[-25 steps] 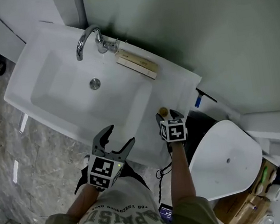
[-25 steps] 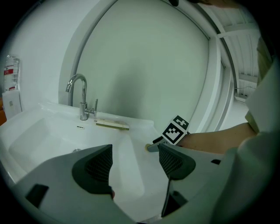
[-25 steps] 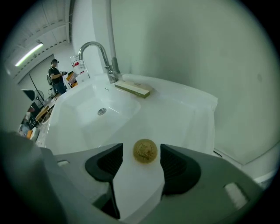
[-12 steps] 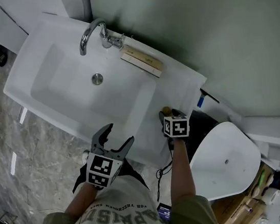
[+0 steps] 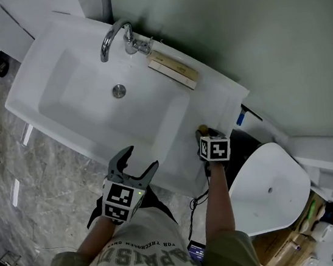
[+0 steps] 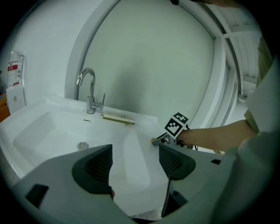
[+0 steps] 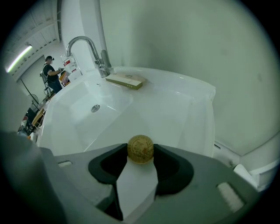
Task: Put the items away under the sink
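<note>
Ball (image 7: 140,148), half-hidden in head view, sits pinched by the right gripper (image 7: 140,152), jaws just closing.

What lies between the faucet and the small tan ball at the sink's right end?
A flat tan box beside the faucet, then bare white sink ledge up to the ball, shown in the right gripper view.

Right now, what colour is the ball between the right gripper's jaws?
The ball is dull golden yellow, clearest in the right gripper view.
</note>
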A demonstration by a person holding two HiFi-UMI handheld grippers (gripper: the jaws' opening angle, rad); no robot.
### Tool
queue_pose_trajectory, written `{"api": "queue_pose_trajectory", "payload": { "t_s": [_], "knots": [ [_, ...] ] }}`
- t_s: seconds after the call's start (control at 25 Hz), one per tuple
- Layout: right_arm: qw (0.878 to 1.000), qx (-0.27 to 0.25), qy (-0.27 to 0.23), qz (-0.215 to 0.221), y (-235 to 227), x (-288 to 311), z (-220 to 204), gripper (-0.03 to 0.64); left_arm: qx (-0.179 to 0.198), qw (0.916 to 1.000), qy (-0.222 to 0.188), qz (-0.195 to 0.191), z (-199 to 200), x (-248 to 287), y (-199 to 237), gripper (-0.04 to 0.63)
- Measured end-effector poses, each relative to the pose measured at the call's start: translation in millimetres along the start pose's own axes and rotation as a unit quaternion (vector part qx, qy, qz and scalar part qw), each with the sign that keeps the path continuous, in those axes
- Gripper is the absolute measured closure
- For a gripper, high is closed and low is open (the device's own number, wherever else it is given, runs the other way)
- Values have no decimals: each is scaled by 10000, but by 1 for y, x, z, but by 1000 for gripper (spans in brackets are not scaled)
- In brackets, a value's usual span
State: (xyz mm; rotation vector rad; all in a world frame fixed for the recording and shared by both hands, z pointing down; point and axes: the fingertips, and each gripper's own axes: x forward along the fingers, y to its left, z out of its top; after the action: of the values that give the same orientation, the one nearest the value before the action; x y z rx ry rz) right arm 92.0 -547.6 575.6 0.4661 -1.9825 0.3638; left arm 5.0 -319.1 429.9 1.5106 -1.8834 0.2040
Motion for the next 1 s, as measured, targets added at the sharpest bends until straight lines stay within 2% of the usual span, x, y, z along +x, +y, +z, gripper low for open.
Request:
{"api": "queue_pose_trajectory", "payload": {
  "t_s": [0.4, 1.0],
  "knots": [
    [9978, 286, -599, -30, 28, -44, 5, 425, 7, 9999, -66, -105, -14, -36, 15, 278],
    [9891, 680, -1301, -124, 139, -132, -43, 426, 361, 9981, -287, -410, -52, -136, 47, 278]
  ]
}}
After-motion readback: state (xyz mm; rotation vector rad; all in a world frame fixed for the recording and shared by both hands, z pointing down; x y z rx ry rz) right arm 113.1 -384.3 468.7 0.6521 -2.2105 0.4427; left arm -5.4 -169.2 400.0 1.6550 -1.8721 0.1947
